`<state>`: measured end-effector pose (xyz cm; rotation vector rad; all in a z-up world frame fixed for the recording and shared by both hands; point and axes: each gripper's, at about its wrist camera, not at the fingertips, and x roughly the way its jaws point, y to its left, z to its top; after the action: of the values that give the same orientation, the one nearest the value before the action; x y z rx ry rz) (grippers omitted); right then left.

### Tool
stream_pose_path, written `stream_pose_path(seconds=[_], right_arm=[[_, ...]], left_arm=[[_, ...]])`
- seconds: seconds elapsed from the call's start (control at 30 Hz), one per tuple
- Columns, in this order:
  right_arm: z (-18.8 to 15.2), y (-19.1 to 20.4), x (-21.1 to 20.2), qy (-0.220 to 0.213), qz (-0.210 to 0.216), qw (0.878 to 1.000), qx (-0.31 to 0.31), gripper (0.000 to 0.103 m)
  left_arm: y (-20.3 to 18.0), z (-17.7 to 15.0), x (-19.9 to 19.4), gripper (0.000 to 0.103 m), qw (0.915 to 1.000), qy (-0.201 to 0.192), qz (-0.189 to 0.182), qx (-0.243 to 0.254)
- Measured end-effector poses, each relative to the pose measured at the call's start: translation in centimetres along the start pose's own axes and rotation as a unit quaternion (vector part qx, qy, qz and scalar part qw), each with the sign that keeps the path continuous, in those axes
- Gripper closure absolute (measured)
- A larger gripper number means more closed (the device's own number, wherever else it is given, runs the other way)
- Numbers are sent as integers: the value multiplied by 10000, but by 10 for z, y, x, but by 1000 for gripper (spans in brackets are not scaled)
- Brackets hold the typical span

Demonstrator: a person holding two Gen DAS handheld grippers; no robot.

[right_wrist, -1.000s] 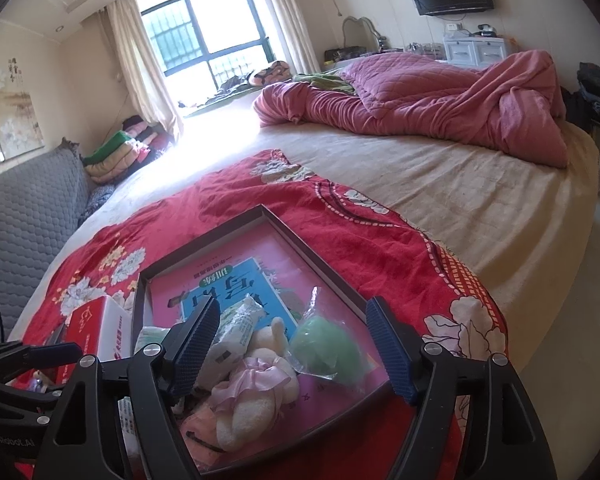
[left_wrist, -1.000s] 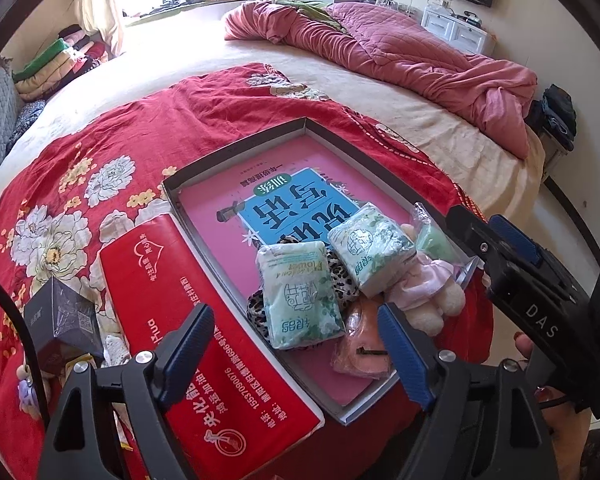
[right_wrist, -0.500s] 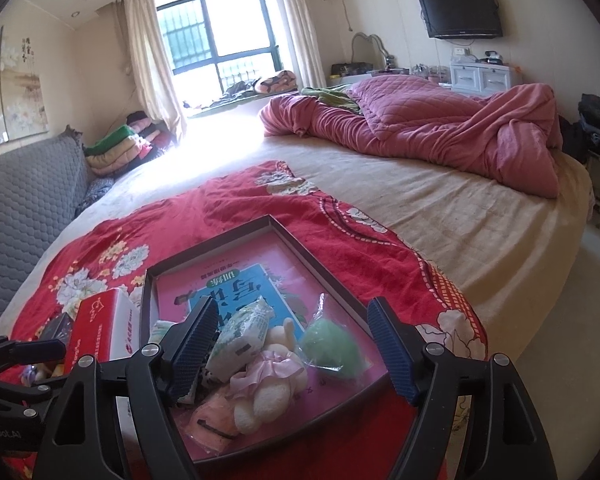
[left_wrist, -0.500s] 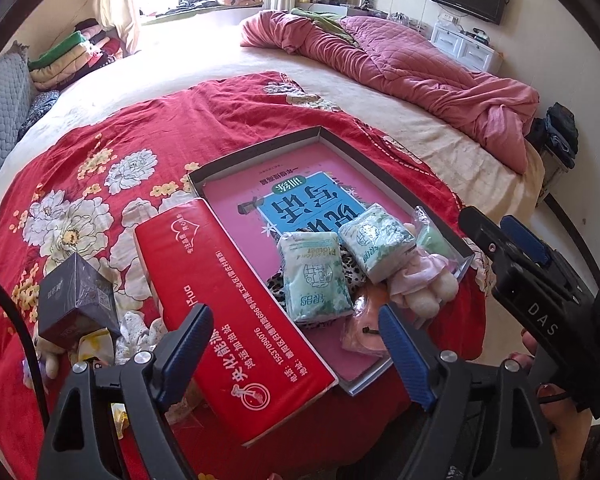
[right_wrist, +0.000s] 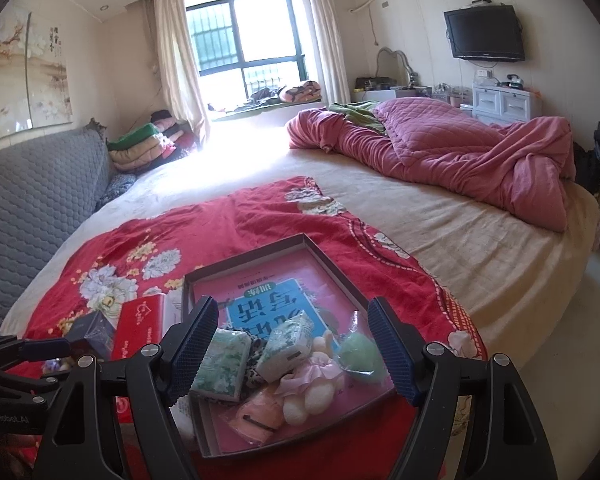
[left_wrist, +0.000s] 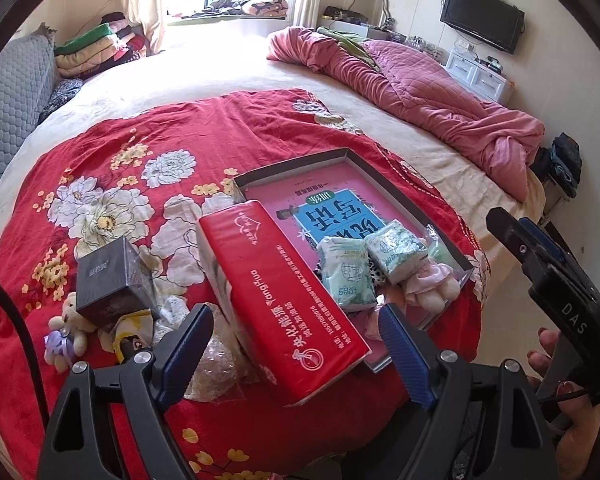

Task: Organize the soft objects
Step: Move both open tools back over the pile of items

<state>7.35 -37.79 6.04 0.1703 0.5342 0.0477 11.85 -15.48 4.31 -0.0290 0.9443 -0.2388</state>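
The bed is seen partly covered by a red floral cloth, on which everything for the task is laid. A shallow dark-rimmed tray is set on the cloth at the near right; its floor is covered by a pink and blue printed sheet, and the soft things are piled at its near end. Inside it are counted two green-white tissue packs, side by side and touching, a leopard-print piece tucked under them, a pink-dressed plush doll, a pale green bagged item at the right wall, and a pink bagged item nearest the front rim. The task is judged partly done: most soft items are already gathered in the tray. Still outside, left of the tray, are seen a long red tissue carton lying against the tray's left rim, a dark box, a clear crumpled bag, a yellow soft item half hidden under the box, and a small plush bear on the cloth. These loose soft pieces are judged to be what is left. The left gripper is held spread wide above the carton's near end, nothing pinched. The right gripper is likewise held spread, empty, hovering over the tray's pile.
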Motion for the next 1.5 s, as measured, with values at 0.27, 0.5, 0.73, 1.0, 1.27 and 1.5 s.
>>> stream_pose_path(seconds=[0.27,0.5,0.73,1.0,1.27,1.5], right_arm=[[8,21,-14,54,473,9989,47,25],[15,46,-27,-25,636,9978,-164,25],[18,75,-36,22,892,9954,-335,24],[17,108,-49,-24,1075,9918,-690,24],[13,133,-56,-43,1124,9883,-1030,24],[15,140,-58,-44,1177,9870,-1096,24]], left_arm=[[22,-10,-19,19,9997,-100,118,-212],[40,-18,-34,19,9990,-154,257,-329],[61,-24,-51,19,9974,-211,508,-469],[87,-33,-69,19,9950,-288,675,-676],[109,-40,-82,19,9926,-357,725,-902],[134,-44,-97,19,9887,-469,907,-1097]])
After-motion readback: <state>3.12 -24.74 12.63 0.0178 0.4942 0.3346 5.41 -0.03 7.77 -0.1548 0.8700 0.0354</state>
